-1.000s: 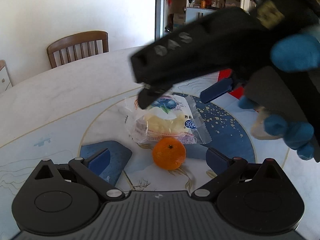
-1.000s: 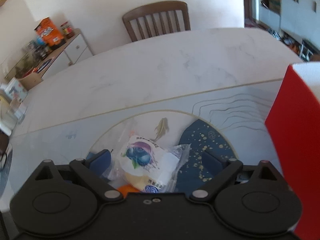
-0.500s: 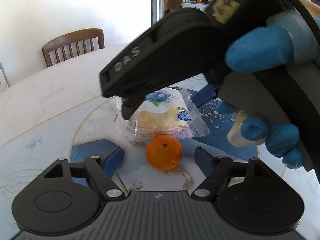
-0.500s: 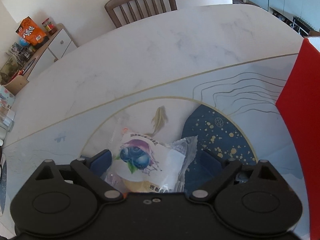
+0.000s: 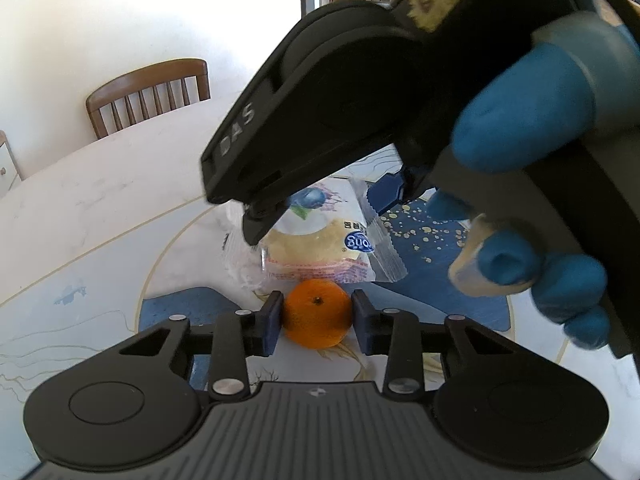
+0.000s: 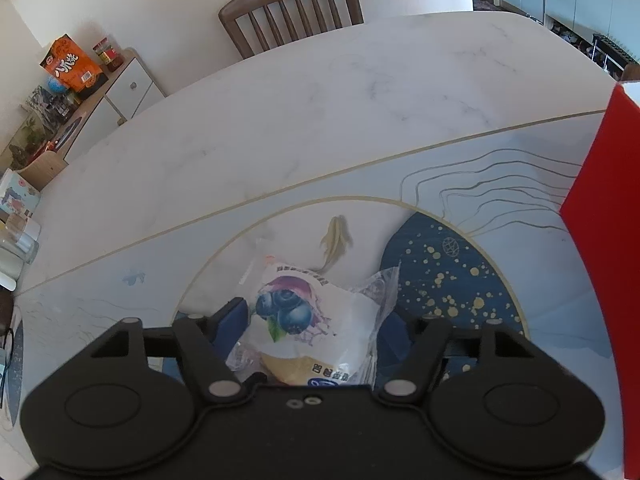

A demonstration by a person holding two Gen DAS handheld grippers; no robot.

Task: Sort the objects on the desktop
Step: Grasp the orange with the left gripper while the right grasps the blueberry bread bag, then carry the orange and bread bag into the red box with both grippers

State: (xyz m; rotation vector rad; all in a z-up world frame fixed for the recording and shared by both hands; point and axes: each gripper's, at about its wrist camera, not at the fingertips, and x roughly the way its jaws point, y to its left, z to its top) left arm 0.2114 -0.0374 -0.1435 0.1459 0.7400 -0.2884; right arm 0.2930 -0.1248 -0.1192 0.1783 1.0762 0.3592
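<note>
Since a second ago both of our grippers have gone from wide open to closing in on their targets, while neither hand has really shifted.

Pose-wise, our left gripper [image 5: 315, 322] points steeply down at the desk [image 5: 100, 208], low and close to it. Our right gripper [image 5: 320, 208] comes in from above and the right in the left wrist view, tilted down even more steeply, with our blue-gloved right hand [image 5: 532, 184] wrapped around its handle.

For containers, only a red box [image 6: 608, 240] pokes in at the right edge of the right wrist view, and we can't see inside it.

Left gripper: the jaws are closing on the orange [image 5: 317, 314], which sits on the desk right between them. Both blue pads look like they're touching its sides, so we'd call it clamped.

Right gripper [image 6: 316, 328]: the jaws are closing too, with the bun pack [image 6: 308, 332] between them. That's the clear wrapper with the blueberry print, lying on the desk just behind the orange and touching it. The left pad is against the wrapper's edge, and the right one looks like it meets the crinkled plastic. We can't tell if it's squeezing yet.

A chair [image 6: 292, 12] stands at the far side of the desk.
</note>
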